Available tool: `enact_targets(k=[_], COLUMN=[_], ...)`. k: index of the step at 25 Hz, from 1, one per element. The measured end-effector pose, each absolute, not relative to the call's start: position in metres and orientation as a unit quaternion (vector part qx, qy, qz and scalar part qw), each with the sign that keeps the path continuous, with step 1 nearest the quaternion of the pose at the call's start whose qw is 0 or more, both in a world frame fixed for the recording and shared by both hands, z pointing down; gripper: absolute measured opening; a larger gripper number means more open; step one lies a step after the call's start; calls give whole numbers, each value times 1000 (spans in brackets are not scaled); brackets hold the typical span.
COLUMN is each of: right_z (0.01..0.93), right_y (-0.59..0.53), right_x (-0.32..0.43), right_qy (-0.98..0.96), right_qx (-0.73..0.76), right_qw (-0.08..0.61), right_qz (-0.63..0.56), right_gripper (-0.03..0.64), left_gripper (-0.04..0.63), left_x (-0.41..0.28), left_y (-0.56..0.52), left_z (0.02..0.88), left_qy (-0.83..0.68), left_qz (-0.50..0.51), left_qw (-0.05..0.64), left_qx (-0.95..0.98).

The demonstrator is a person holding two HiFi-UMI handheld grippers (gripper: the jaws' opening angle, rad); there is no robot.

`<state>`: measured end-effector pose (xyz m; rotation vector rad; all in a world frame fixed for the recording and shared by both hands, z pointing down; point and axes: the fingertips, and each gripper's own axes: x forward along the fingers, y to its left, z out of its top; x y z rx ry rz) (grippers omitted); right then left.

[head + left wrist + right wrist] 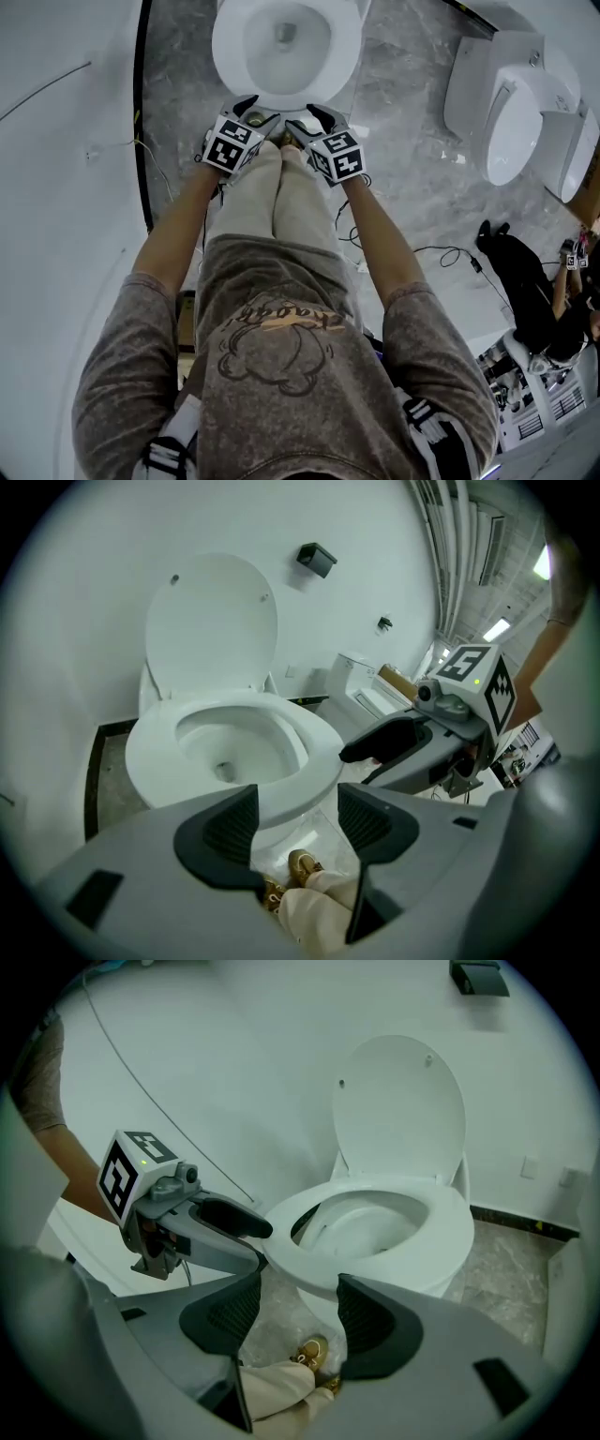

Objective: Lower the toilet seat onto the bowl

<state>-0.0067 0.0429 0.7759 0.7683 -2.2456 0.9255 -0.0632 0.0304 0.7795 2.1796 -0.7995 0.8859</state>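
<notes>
**Head view:** the seat (228, 52) lies flat over the bowl (286, 56) at the top centre of the frame. The left gripper (259, 111) and the right gripper (311, 118) hover side by side at its front edge, above the person's 2 legs (281, 197). Grey floor (403, 84) lies open right of the bowl, as far as a 2nd toilet (511, 122) at the upper right. A white wall (66, 141) closes the left side.

**Left gripper view:** its jaws stand apart and hold nothing. The seat's front edge shows beyond the gap, with the shoes (302, 862) below it. The lid (211, 621) stands upright against the wall. At the right of the frame, the right gripper's black tip is near the seat's rim.

**Right gripper view:** these jaws are released too, and empty, with the bowl's front beyond them. The left gripper's tip reaches the seat's left edge, where a dark slit shows under the seat. Whether it touches I cannot tell. Bare floor is open at the lower right.
</notes>
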Motion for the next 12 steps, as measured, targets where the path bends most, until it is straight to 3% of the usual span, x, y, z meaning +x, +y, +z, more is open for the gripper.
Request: enact_targets(k=[12], right_z=[892], right_y=[52], right_x=[-16], right_qy=[-809], right_qx=[301], right_qw=[289], right_qz=[413], right_gripper=[266], left_gripper=[263], left_x=[-65], left_y=[50], left_z=[897], left_qy=[-298], left_qz=[344], left_qw=[376], left_qx=[807])
